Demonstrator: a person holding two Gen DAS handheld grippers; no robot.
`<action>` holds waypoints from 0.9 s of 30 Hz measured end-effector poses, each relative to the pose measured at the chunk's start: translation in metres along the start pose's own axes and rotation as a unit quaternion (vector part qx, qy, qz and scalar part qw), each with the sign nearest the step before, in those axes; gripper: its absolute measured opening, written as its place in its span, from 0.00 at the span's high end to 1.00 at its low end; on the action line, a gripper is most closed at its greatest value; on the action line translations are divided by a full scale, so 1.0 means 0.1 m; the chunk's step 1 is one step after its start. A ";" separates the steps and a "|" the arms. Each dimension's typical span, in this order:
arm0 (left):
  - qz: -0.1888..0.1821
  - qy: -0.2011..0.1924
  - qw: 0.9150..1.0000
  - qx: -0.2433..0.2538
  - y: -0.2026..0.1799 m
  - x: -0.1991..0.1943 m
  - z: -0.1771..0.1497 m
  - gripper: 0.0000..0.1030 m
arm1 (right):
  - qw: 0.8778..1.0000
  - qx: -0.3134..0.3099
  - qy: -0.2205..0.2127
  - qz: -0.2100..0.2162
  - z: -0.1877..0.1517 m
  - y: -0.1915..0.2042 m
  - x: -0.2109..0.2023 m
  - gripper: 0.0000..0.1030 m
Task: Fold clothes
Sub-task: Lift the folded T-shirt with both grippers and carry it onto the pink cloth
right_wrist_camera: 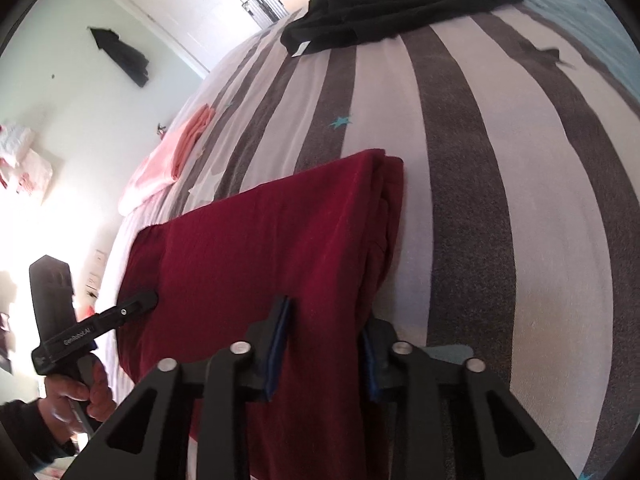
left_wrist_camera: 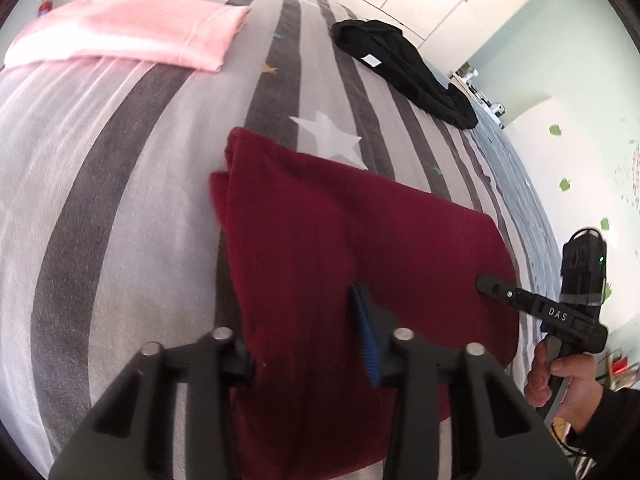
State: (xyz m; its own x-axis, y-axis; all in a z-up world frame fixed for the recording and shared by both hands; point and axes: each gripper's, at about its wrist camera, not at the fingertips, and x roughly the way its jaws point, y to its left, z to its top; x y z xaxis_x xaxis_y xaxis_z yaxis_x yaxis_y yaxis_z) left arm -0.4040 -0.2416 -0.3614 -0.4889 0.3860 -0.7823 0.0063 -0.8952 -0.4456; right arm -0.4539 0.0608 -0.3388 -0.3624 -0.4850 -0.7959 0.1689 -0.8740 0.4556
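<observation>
We hold the folded maroon garment [left_wrist_camera: 360,248] with both tongs. Left gripper [left_wrist_camera: 308,344] and right gripper [right_wrist_camera: 326,344] each apparently pinch its near edge; black clothing [left_wrist_camera: 404,68] at one o'clock

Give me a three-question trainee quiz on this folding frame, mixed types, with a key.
1. True or false: the pink garment lies unfolded in a heap.
2. Which garment does each gripper straddle at its near edge? A) the black garment B) the dark red garment C) the pink one
3. Fill in: the bedcover has grey and white ____ with stars.

Key
1. False: it lies folded flat.
2. B. The left gripper and the right gripper each have the dark red cloth between their fingers; the black one lies crumpled at the far side.
3. Stripes.
</observation>
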 end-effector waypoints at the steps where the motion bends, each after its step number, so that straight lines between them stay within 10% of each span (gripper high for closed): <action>1: 0.001 -0.002 1.000 0.005 -0.02 -0.02 0.01 0.74 | 1.000 -0.004 -0.002 -0.008 0.01 0.04 -0.01 0.81; 15: -0.010 -0.070 0.997 0.027 0.36 -0.70 1.17 0.78 | 0.996 -0.027 -0.079 -0.007 0.83 1.07 -0.34 0.86; 27: 0.040 -0.069 0.996 0.043 2.00 -0.97 2.79 0.79 | 0.994 -0.007 -0.091 0.051 2.12 2.33 1.12 0.87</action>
State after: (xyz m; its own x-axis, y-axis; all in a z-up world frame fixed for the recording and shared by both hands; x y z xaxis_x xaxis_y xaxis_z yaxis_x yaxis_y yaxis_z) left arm -0.5985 -0.5202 -0.2537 -0.6051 0.2842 -0.7437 -0.0222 -0.9398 -0.3410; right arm -0.6496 -0.1903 -0.2373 -0.5032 -0.5585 -0.6595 0.2256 -0.8216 0.5236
